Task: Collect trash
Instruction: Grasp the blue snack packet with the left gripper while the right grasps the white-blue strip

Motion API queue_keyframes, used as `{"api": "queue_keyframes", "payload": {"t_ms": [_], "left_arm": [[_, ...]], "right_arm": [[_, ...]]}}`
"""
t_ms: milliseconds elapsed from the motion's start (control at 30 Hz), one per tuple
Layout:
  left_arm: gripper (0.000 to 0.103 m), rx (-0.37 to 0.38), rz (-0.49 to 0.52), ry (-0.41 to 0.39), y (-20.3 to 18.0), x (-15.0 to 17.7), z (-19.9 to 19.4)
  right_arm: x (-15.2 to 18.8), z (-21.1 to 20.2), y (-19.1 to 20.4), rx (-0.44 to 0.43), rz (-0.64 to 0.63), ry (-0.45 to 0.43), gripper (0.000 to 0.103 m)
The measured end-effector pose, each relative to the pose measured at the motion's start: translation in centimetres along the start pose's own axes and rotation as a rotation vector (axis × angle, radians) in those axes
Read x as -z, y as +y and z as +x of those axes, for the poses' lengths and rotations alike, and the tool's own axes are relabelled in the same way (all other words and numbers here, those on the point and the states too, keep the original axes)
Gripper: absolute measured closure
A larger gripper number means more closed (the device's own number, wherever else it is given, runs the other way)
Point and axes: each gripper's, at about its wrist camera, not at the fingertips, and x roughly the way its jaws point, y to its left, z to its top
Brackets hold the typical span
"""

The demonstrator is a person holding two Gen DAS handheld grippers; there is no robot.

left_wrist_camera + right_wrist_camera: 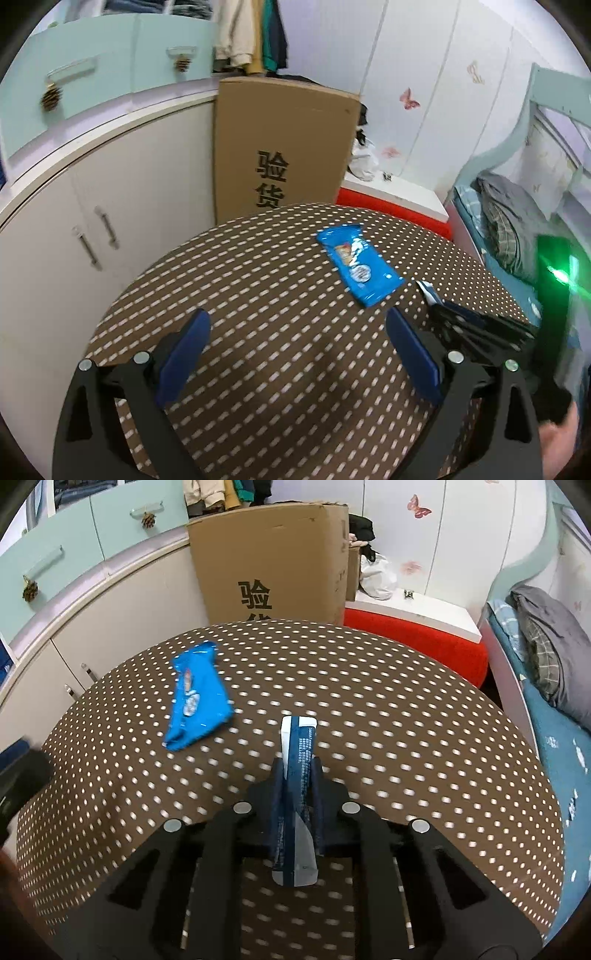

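Pinched in my right tool (297,775), a dark-blue-and-white flat wrapper (297,746) stands edgewise; my spread left tool (295,350) is nearer the bright blue crinkly plastic packet (358,266), lying diagonally just ahead on the dotted brown desk (258,295).

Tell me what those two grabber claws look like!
Both match. The left gripper has black angular frames with triangle cut-outs, round silver bolts at the joints, and two flat dark-blue fingers like paddles. The right gripper has the same black frames, silver bolts and dark-blue fingers. A bright green light glows on the right gripper's black body, seen from the left camera.
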Motion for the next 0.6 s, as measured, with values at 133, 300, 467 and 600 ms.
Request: {"api": "queue_keyframes", "payload": {"t_ms": [133, 300, 467, 600], "left_arm": [[0.009, -0.003, 0.023, 0.034, -2.4, -1.6, 3.5], [0.009, -0.037, 0.029, 0.082, -4.4, -3.3, 7.6], [0.012, -0.048, 0.026, 0.150, -5.0, -4.8, 11.8], [0.057, -0.061, 0.129, 0.133, -6.3, -4.8, 11.9]], "right_arm": [[0.5, -0.5, -2.4, -0.022, 0.023, -0.012, 0.089], [0.5, -0.5, -3.9, -0.056, 0.037, -0.017, 0.089], [0.6, -0.8, -4.7, -0.075, 0.038, -0.019, 0.089], [1.3, -1.7, -6.2, -0.081, 0.049, -0.026, 0.089]]}}
